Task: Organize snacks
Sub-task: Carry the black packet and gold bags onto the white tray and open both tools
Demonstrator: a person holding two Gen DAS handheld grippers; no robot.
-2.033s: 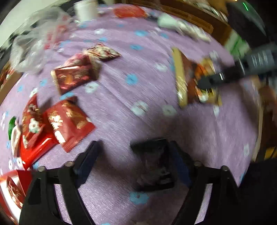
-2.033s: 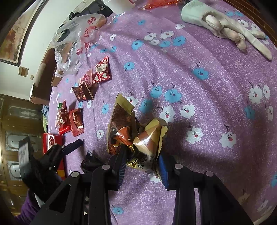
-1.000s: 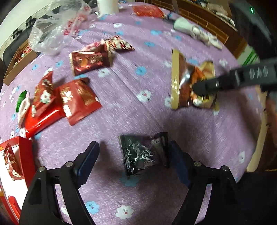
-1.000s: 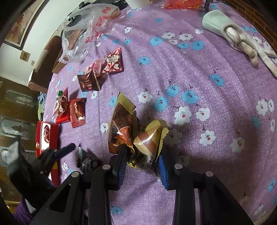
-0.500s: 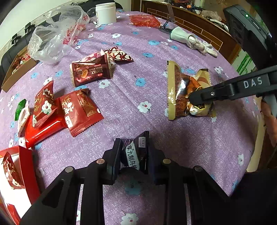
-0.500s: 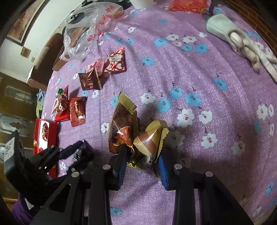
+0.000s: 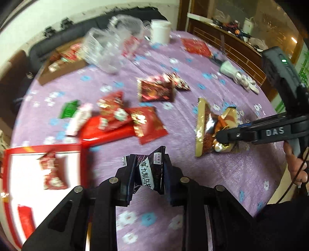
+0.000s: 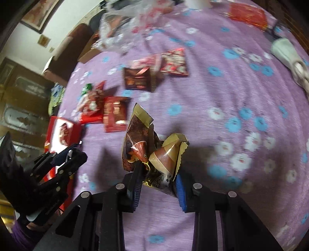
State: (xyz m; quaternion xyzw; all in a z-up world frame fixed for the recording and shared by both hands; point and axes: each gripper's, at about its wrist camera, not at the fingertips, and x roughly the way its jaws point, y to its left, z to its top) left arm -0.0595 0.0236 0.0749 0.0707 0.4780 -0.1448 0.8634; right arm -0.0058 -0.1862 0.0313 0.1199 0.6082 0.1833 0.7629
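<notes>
Left gripper [image 7: 147,174]: fingers now clamped tight on dark purple packet [image 7: 149,170]; a second ago they stood wide around it on counter [image 7: 202,183]. Packet sits lower centre of left view, lifted clear of purple cloth.

Right gripper [image 8: 157,185]: fingers nearly closed, pinching brown-gold snack bags [image 8: 152,152], lower centre of right view.

Red box [image 7: 45,152] at lower left, already with red packets inside. Judgement: both picks done, transfer to box likely next.

A home living room was indicated: a dark sofa [image 7: 63,36] was set against a white wall, a framed picture [image 8: 40,13] was hung, and a purple floral tablecloth [image 7: 193,170] was spread.
</notes>
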